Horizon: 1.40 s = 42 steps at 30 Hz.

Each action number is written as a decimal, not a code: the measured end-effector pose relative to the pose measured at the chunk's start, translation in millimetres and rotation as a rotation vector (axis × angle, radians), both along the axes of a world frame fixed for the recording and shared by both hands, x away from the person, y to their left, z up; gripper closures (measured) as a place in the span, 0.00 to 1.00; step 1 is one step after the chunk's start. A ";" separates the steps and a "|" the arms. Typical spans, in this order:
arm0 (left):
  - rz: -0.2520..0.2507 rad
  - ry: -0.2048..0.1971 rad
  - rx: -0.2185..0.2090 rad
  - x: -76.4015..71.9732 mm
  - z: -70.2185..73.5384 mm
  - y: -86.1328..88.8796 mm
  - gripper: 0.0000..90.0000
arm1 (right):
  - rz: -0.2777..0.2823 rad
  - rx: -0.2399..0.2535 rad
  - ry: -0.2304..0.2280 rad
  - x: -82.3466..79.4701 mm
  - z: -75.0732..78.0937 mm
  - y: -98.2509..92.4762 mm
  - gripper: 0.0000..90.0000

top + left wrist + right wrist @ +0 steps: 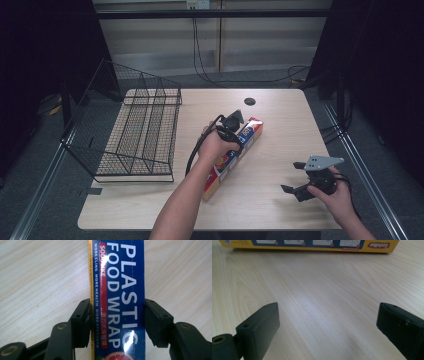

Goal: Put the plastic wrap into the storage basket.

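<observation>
Left gripper [117, 322] is pressed onto the long blue-and-yellow cardboard food wrap box [117, 290], which could be tipped if lifted off-centre.

Light wood table [280, 125]: black wire rack [135, 130] at left, food-wrap box [235, 155] mid-table.

The box [117, 300] reads "PLASTIC FOOD WRAP" and "Sodolike".
</observation>
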<state>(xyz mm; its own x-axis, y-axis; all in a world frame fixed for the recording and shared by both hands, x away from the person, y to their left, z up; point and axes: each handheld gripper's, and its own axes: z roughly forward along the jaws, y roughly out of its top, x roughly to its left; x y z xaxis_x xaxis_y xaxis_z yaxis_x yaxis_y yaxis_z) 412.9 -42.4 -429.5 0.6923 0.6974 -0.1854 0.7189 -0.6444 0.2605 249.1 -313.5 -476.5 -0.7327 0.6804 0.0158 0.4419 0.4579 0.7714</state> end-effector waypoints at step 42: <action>0.121 -0.012 -0.011 2.9 88.3 56.8 0.49 | 0.011 0.031 -0.017 -0.2 1.1 2.2 0.01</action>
<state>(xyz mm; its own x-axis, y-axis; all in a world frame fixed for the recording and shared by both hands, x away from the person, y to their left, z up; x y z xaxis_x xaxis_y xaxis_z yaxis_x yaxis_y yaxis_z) 415.7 14.5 -341.2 0.6051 0.7743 -0.1856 0.7883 -0.5500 0.2757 248.9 -311.3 -475.4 -0.7406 0.6715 0.0248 0.4239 0.4383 0.7926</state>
